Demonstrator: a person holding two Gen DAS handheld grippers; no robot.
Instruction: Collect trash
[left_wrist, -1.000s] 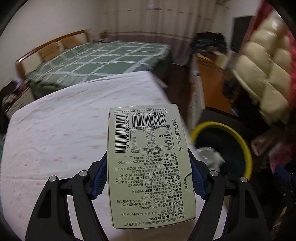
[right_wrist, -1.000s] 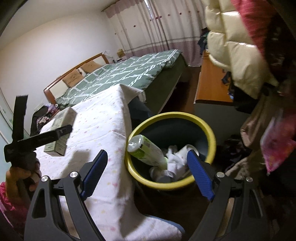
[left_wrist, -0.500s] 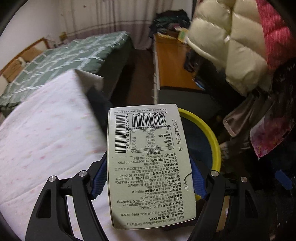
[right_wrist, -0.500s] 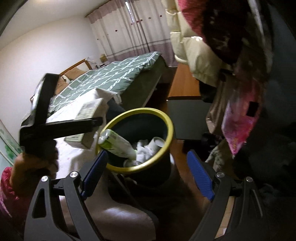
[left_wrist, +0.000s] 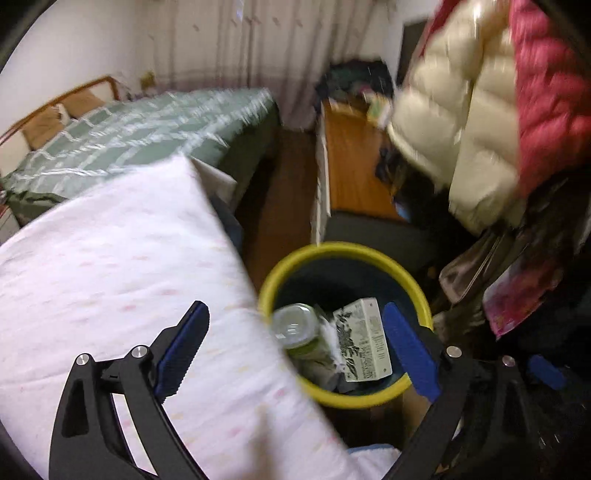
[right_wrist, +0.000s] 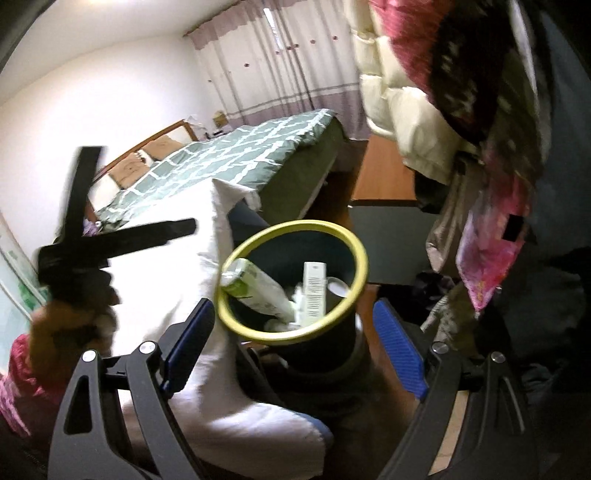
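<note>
To the left of the left tongs (left_wrist: 295, 347) spreads a white quilt (left_wrist: 110, 266) with faint pink flecks, and beyond it a bed (left_wrist: 147, 129) under a green checked cover. The left tongs' jaws are opening, wide apart, with nothing pressed between the blue pads (left_wrist: 181, 350). Just ahead of them and slightly to the right sits the yellow-rimmed bin (left_wrist: 369, 251), and the pale green carton (left_wrist: 364, 341) lies inside it, leaning on the near wall, printed side up. Beside the carton, to its left, a green can (left_wrist: 299, 328) rests in the bin with crumpled white paper (left_wrist: 330, 338) between the two. Right of the tongs hang a cream puffer jacket (left_wrist: 461, 122) and a pink one (left_wrist: 546, 92), blurred.

From the right wrist camera, a hand (right_wrist: 70, 314) at the far left holds the left tongs over the quilt's edge — their black arms spread apart. The right tongs (right_wrist: 293, 347) stand open too, empty, with the bin straight ahead between the pads. Inside it the can leans against the left rim and the carton stands on end beside it, barcode face toward the camera — both well below the rim. A wooden cabinet top (right_wrist: 384, 173) lies beyond the bin, and hanging clothes crowd the right side.
</note>
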